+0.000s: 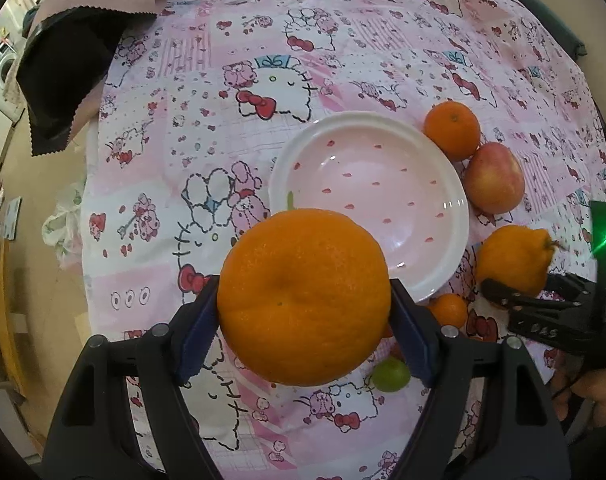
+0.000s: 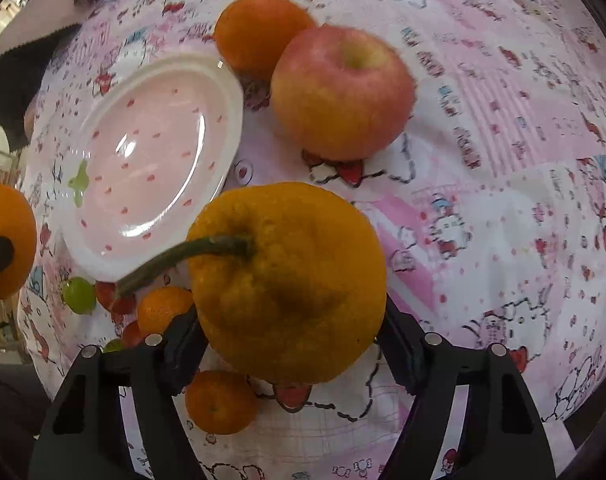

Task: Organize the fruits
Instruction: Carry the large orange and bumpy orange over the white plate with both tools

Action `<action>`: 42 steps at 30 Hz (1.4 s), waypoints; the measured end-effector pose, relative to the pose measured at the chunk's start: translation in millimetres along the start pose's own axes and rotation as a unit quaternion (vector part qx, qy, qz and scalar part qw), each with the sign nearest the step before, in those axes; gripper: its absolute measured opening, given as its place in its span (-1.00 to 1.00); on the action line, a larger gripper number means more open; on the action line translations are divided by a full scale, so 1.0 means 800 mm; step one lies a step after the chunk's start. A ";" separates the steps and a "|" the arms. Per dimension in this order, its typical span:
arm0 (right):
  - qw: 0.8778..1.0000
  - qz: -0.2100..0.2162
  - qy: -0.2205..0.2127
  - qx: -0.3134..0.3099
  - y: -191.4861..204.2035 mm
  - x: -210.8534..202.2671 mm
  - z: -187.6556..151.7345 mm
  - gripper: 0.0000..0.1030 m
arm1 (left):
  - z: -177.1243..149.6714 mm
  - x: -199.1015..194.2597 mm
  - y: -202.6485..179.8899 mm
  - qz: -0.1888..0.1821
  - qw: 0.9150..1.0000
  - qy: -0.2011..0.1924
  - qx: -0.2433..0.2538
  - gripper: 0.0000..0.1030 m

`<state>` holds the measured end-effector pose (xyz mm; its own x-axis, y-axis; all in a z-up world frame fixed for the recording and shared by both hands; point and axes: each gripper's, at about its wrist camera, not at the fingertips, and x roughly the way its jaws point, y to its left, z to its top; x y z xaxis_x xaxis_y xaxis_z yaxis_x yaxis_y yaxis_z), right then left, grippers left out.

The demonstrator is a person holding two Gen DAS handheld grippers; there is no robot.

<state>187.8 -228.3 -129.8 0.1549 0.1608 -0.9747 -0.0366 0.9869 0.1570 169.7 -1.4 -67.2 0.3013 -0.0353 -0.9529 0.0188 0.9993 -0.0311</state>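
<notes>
Left gripper (image 1: 303, 300) pinching a big orange (image 1: 303, 296), low centre of the left view, just in front of the plate (image 1: 455, 200). Right gripper (image 2: 291, 320) pressed on a knobbly stemmed orange (image 2: 287, 280), low centre of the right view, beside the plate's right rim. Best carried over the bare pink dish, lowered until seated, then released gently to stop rolling. Apple (image 2: 343, 92) and smaller orange (image 2: 259, 32) waiting upper centre on the surface (image 2: 503, 220). No readable brand or label; only cartoon-cat print on the cloth.
</notes>
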 end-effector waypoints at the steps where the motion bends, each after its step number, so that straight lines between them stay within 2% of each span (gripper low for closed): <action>1: 1.000 0.005 -0.007 0.007 -0.001 -0.004 -0.002 0.51 | -0.001 -0.001 0.000 0.003 1.000 -0.003 0.002 0.47; 7: 0.996 0.041 -0.065 0.034 -0.007 -0.054 0.005 0.51 | -0.004 -0.005 0.006 0.017 1.000 -0.015 0.004 0.47; 11: 0.990 0.089 -0.100 0.044 -0.010 -0.079 0.013 0.51 | -0.004 -0.005 0.010 0.022 1.000 -0.021 0.005 0.47; 16: 0.987 0.111 -0.113 0.026 0.002 -0.086 0.033 0.51 | 0.005 0.000 -0.004 0.035 0.998 -0.031 0.044 0.47; 21: 0.987 0.118 -0.108 0.006 0.020 -0.076 0.055 0.51 | 0.021 0.004 -0.007 0.019 0.998 -0.037 0.048 0.47; 27: 0.988 0.120 -0.092 -0.017 0.038 -0.050 0.084 0.51 | 0.036 0.018 -0.004 0.003 0.999 -0.046 0.024 0.47; 31: 0.987 0.140 -0.077 -0.017 0.049 -0.032 0.103 0.51 | 0.045 0.035 -0.005 -0.017 0.999 -0.046 0.007 0.47; 34: 0.987 0.148 -0.064 -0.024 0.062 -0.018 0.116 0.51 | 0.053 0.048 -0.013 -0.016 0.999 -0.048 0.011 0.48; 39: 0.990 0.134 -0.030 -0.023 0.076 0.014 0.132 0.51 | 0.062 0.072 -0.023 -0.017 0.999 -0.034 0.015 0.48; 42: 0.991 0.133 -0.014 -0.020 0.078 0.030 0.136 0.51 | 0.065 0.089 -0.028 -0.002 0.999 -0.025 0.027 0.48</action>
<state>296.9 -161.3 -126.0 0.1628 0.4155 -0.8949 -0.1183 0.9087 0.4004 240.5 -26.7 -118.7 0.3493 -0.0410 -0.9361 0.0705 0.9974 -0.0174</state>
